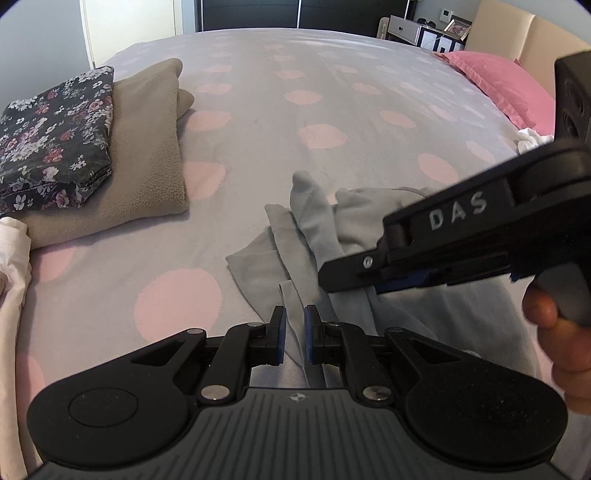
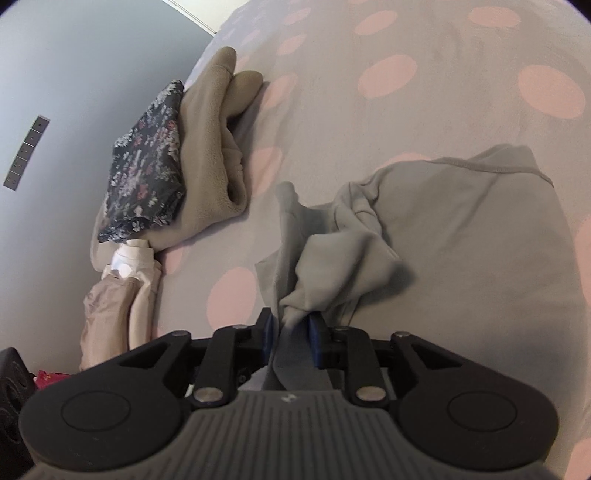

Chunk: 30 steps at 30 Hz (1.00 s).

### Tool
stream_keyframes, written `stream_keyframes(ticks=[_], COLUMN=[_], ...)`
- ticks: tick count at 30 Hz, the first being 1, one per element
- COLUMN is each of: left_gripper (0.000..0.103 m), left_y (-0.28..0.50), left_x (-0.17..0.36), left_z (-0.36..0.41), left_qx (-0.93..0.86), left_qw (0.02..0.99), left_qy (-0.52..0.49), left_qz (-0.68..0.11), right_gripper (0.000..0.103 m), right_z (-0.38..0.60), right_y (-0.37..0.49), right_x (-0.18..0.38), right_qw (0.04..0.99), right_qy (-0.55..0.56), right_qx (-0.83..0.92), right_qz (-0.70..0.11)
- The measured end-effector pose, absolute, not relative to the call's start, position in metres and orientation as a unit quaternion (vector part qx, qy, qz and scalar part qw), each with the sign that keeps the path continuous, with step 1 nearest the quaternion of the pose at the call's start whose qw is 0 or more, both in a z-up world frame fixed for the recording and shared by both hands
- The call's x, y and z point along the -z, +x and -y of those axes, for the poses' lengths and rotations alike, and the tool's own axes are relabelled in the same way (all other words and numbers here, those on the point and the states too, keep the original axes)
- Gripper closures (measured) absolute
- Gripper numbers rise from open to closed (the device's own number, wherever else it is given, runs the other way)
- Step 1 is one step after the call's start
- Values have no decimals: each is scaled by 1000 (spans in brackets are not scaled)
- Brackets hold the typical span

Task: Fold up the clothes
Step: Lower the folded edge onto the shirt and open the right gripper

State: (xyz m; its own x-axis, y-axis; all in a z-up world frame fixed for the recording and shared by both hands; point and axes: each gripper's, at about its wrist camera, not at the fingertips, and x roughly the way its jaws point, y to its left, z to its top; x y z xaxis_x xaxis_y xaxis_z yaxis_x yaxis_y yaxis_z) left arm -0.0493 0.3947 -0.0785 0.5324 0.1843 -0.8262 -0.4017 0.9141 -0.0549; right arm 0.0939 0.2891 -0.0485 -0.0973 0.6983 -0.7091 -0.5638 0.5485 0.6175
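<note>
bedroom, bed (image 1: pixel 332 81) covered by a grey spread with pink dots; pink pillow (image 1: pixel 506 88) at the head end, near a beige headboard (image 1: pixel 517 33). grey garment (image 2: pixel 461 229) lies rumpled on the spread, partly spread out, one hem edge visible on its far side. left hand-held gripper (image 1: pixel 294 334): blue pads nearly together with a fold of the grey garment between them, gripping it. right hand-held gripper (image 2: pixel 291 334): jaws closed on a bunched, lifted part of the same garment; in the left view it comes in from the right, a hand (image 1: pixel 561 332) on its grip. left side of bed: folded tan fleece (image 1: pixel 147 155) with a folded dark floral piece (image 1: pixel 55 140) on top. cream cloth (image 2: pixel 125 295) just beside that stack.
</note>
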Motion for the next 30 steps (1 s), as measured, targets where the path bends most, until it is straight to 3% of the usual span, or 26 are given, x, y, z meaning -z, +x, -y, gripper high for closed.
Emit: stream_keyframes(ticks=[3,12,23,30], left_gripper=[95,94,94,95], left_y=[-52,-69,-72,-78], left_x=[77,57,36,59], left_z=[-394,-402,-359,-327], left_qx=[-169,-191,-114,-82], left_qw=[867,873,893,870], left_qy=[-117,-132,-121,-80], left_qz=[-454,-428,-419,-479], right_gripper=[70,70,78,79], right_z=[-287,-231,-170,-175], right_y=[95,100,42,2], right_x=[45,23,44,57], right_qw=[672,713,694,673], right_qy=[63,21,-77,-105], right_qx=[-477,-452,-493,-521], right_qz=[-563,-536,-520,-514])
